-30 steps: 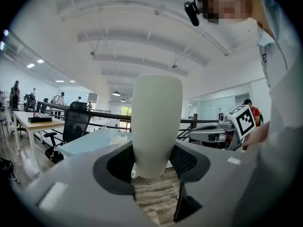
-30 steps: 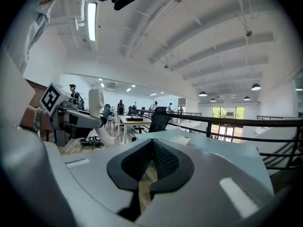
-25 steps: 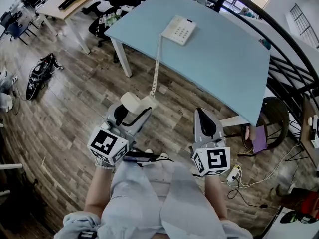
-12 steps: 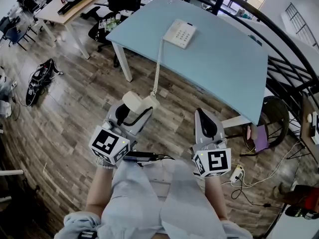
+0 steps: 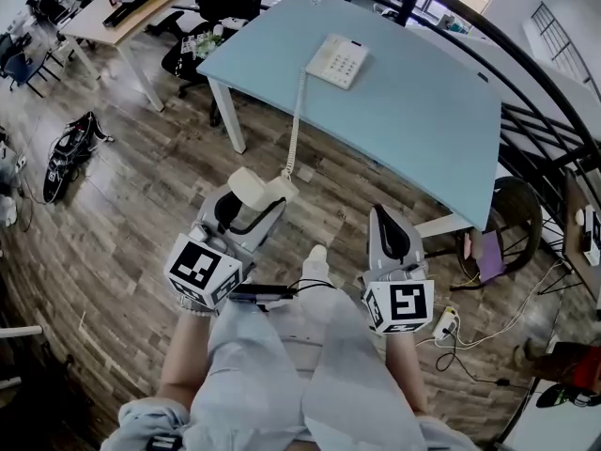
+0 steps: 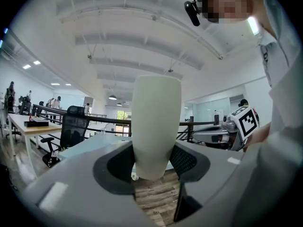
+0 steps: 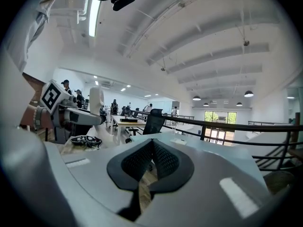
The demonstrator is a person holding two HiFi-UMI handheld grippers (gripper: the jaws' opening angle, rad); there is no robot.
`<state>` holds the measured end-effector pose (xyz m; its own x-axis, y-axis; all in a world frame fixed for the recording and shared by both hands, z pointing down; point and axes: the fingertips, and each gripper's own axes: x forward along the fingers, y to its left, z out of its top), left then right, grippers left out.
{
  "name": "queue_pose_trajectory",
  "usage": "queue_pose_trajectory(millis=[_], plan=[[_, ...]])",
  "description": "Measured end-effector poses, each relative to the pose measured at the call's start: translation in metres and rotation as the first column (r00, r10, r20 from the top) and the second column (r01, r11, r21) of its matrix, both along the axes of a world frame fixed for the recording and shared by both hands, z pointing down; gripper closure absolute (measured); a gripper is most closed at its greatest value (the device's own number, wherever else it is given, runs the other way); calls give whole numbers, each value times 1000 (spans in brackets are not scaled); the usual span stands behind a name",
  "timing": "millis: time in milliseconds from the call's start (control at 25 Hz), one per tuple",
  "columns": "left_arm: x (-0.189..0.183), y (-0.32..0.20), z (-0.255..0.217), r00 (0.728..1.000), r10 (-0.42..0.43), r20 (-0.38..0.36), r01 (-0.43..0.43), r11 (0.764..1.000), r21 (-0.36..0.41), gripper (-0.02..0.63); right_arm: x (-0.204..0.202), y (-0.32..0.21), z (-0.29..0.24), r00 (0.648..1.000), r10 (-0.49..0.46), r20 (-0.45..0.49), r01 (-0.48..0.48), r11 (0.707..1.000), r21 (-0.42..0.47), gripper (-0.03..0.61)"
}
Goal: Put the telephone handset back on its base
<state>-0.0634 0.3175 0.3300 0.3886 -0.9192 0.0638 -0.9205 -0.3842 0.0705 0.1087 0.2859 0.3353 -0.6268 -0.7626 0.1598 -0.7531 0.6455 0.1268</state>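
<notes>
A cream telephone handset stands between the jaws of my left gripper, which is shut on it above the wooden floor. A coiled cord runs from the handset up to the white telephone base on the light blue table. The base's cradle is bare. My right gripper hangs beside the left one, shut with nothing between its pads. In the right gripper view the left gripper shows at the left with the handset upright in it.
A black office chair stands at the table's far left corner. A black railing curves past the table's right side. Shoes lie on the floor at left. A power strip and cables lie at lower right.
The person has stepped forward; one foot now shows between the grippers. Both grippers keep their hold and their place in the view.
</notes>
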Motion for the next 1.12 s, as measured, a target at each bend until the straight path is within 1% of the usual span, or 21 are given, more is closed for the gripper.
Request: queue_pose_trajectory(millis=[200,320,520,640,720,880,1120], plan=[[-2,-15,-2,1000,-8,-6,8,1000,5,388,1,-18,3,1000,7,-19,-7,1000,2,572],[-4,-30,-2,1000,-11,3,11,1000,4,388,-4,-35,7,999,-8,-38,8,1000,-5,572],[-5,-58,-5,1000,-10,-10,10,1000,3,390,-16,-68,11,999,-39,-22,39,999,-2,572],[-5,-83,-4,999,-22,-25,22,1000,-2,390,-17,-95,10,998,-57,-30,57,998,-7,572],[-5,-99,-3,999,-32,-31,32,999,-10,391,-15,-114,11,998,-60,-18,60,998,-13,572],[-5,-131,-4,998,-54,-35,53,998,-17,391,-13,-153,10,998,-69,-3,69,997,-18,572],[-10,-191,-7,996,-87,-35,86,996,-29,393,-20,-220,12,994,-110,5,110,993,-36,572]])
